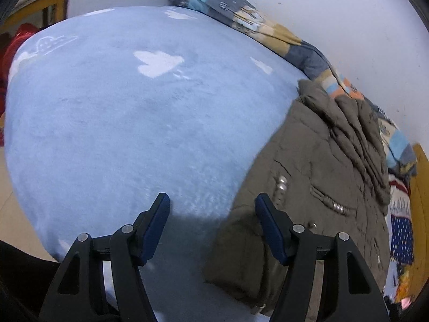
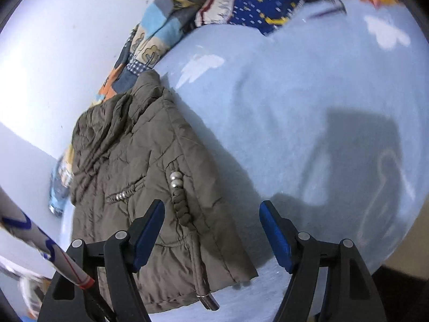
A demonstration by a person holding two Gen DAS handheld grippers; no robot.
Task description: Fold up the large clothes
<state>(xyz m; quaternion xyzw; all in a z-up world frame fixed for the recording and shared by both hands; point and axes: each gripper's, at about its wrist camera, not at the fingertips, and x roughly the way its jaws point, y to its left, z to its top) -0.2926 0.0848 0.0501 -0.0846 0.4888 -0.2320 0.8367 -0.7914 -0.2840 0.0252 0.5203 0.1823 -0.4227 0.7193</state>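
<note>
Left gripper (image 1: pixel 212 204): jaws apart, nothing between the blue pads, only bare light-blue fleece blanket with white cloud prints (image 1: pixel 128 112) below them. Its right finger sits over the near edge of the olive-brown quilted padded jacket (image 1: pixel 316 177); its left finger is over blanket only.

Right gripper (image 2: pixel 211 212): jaws wide apart, nothing clamped. The jacket (image 2: pixel 139 177) runs under its left finger and partly into the gap; the right finger is over bare blanket (image 2: pixel 295 94) and the gripper's shadow.

The jacket lies folded into a compact bundle on the blanket, right of the left jaws and left of the right jaws. A braided cord with silver beads (image 2: pixel 177 187) lies on top just ahead of the right gripper's left finger. A drawstring with metal tip (image 2: pixel 207 302) pokes out at the near hem, between the right jaws.

Farther out: a patchwork quilt in blue, tan and orange (image 1: pixel 268 32) bunched along the white wall (image 1: pixel 335 13), touching the jacket's far end. A dark-blue patterned cloth (image 2: pixel 257 2) lies beyond, ahead of the right jaws. A white rod with blue and red markings (image 2: pixel 40 244) crosses left of the right gripper's left finger.
</note>
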